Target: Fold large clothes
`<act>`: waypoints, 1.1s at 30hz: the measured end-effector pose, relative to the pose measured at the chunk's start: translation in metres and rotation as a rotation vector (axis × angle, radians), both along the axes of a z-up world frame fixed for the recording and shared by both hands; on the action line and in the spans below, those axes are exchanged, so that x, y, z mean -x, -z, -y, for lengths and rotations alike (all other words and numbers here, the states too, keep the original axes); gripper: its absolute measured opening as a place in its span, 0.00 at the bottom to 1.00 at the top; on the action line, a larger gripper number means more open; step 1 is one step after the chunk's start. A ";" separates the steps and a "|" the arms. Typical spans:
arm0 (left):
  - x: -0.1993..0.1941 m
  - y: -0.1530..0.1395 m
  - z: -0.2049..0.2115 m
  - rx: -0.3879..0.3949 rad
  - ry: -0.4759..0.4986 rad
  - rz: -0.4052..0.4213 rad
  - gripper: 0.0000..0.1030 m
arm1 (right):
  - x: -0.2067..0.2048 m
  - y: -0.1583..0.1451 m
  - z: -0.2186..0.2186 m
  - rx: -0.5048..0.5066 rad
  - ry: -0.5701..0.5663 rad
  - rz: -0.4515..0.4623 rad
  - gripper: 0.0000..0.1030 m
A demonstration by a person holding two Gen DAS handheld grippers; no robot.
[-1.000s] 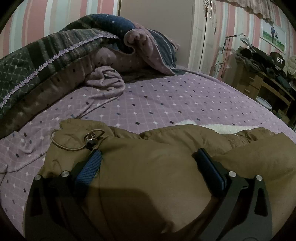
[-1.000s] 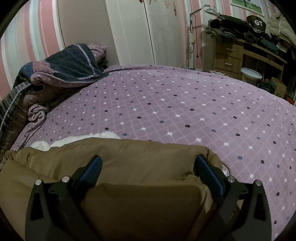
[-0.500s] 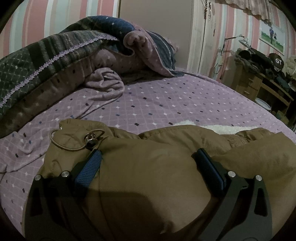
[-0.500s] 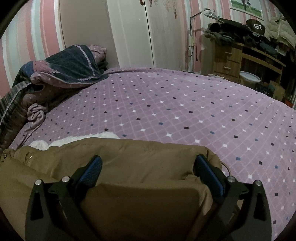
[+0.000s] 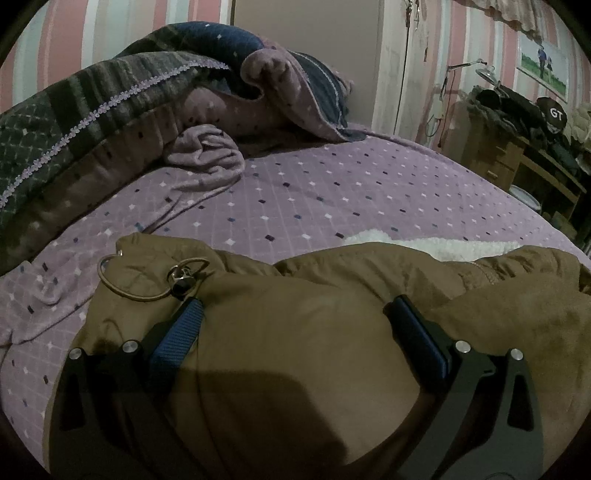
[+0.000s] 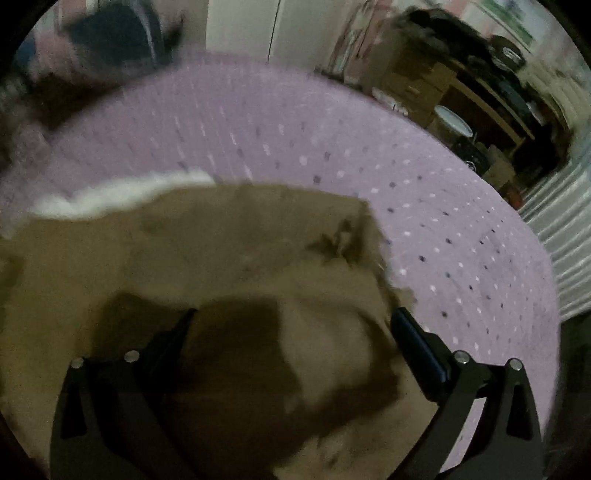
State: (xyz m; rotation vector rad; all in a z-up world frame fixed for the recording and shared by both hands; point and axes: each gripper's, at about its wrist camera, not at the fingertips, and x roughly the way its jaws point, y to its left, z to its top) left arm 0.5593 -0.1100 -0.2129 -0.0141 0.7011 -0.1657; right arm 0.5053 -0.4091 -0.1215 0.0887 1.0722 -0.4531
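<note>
On purple dotted bedspread (image 5: 332,192), brown coat (image 5: 295,350); left tongs (image 5: 291,310) & right tongs (image 6: 295,321) both spread apart.

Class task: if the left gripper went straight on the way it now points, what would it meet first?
The brown jacket: it already fills the gap of the open left gripper. Beyond it probably lies only the purple bedspread, though depth is unclear.

A: Left wrist view: dim indoor light, sharp focus, some noise. Hard dark shadow on the brown coat (image 5: 295,350) at lower centre. Fisheye bends the striped wall (image 5: 92,33) in the upper left, black vignette in the corners.

B: Right wrist view: heavy motion blur across the frame, bedspread (image 6: 332,147) dots smeared into streaks. Equally dim, with a dark shadow patch at lower centre.
</note>
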 end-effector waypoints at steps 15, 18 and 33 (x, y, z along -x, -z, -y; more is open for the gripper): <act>0.022 -0.004 -0.015 0.082 0.037 -0.015 0.97 | 0.075 -0.041 -0.051 0.104 0.023 0.098 0.98; 0.041 -0.008 -0.018 0.054 0.044 -0.020 0.97 | 0.098 -0.036 -0.060 0.111 -0.063 0.087 0.98; 0.153 -0.064 -0.069 -0.036 -0.065 -0.085 0.97 | 0.156 -0.010 0.000 0.015 -0.246 0.180 0.98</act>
